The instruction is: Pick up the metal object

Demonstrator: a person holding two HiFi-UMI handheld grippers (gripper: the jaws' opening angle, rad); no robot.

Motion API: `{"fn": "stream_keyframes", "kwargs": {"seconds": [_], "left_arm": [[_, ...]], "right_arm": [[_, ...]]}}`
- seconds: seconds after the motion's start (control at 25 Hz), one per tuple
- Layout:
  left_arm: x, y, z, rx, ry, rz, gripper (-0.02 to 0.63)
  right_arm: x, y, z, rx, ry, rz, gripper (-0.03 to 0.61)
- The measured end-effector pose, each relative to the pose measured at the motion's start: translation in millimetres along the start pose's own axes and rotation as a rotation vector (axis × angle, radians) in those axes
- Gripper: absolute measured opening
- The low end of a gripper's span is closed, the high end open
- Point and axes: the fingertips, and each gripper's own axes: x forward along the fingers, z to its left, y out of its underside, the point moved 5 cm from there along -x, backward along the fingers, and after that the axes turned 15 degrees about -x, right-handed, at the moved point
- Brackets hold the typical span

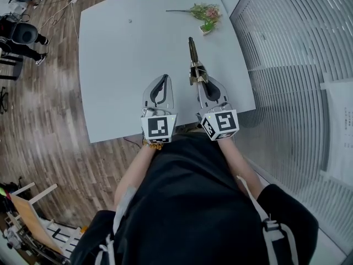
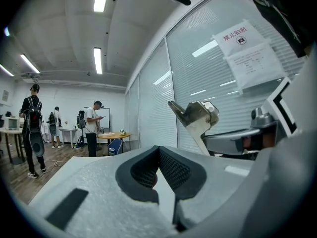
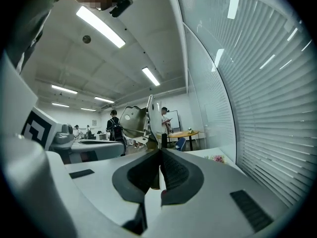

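Metal with a dull grey and brassy sheen, the metal object (image 1: 193, 54) juts forward from the tip of the right gripper (image 1: 199, 81), out over the pale grey table (image 1: 121, 65) and roughly in line with that gripper. In the right gripper view, the right gripper (image 3: 159, 152) has its dark ribbed pads pressed in on the near end of the metal object (image 3: 132, 117). The rest of the piece, a folded plate with a round hole and a coil spring beside it, rises just beyond and a little left of the jaw tips. The left gripper (image 1: 164, 79) sits beside the right one, near it but apart, and also points across the table. In its own view the left gripper (image 2: 158, 150) shows its pads meeting at the tip with nothing between them. The metal object (image 2: 195, 115) stands off to its right, higher than its jaws and clear of them. A small bunch of flowers (image 1: 205, 12) lies at the far right of the table, well ahead of the object's far end. I cannot tell whether the object touches the tabletop.
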Motion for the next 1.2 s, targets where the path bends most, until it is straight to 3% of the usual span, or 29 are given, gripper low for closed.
{"fn": "stream_keyframes", "kwargs": {"seconds": [1.2], "left_arm": [[5, 14, -6, -0.065, 0.085, 0.086, 0.006]], "right_arm": [[-10, 46, -13, 0.052, -0.001, 0.174, 0.005]]}}
